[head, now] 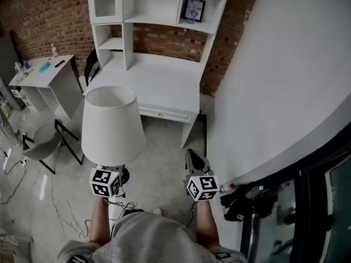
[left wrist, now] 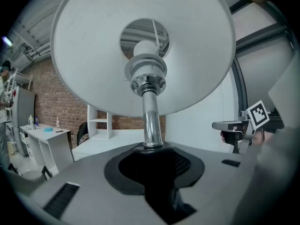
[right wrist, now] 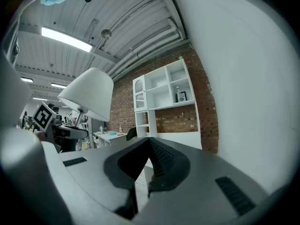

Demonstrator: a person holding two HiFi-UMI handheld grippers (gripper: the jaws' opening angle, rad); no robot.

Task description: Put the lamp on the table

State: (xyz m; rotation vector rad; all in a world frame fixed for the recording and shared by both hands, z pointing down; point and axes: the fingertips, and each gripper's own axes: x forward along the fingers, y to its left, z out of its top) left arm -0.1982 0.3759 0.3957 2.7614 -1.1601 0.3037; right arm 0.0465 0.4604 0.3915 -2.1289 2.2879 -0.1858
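Note:
The lamp has a white shade (head: 112,126) and a chrome stem (left wrist: 151,121). It stands upright in my left gripper (left wrist: 152,149), which is shut on the stem just below the bulb socket. In the head view the shade hides the left gripper (head: 116,173) except for its marker cube. My right gripper (head: 191,156) hangs beside the lamp to the right, jaws together and empty; its tips (right wrist: 150,139) aim level at the white desk (head: 159,81) with a shelf hutch, which stands ahead against the brick wall.
A small grey side table (head: 46,73) with bottles stands at the left, with a grey chair (head: 41,141) before it. Cables (head: 60,207) trail over the concrete floor. A black chair (head: 90,64) sits left of the desk. A white curved wall (head: 274,92) runs along the right.

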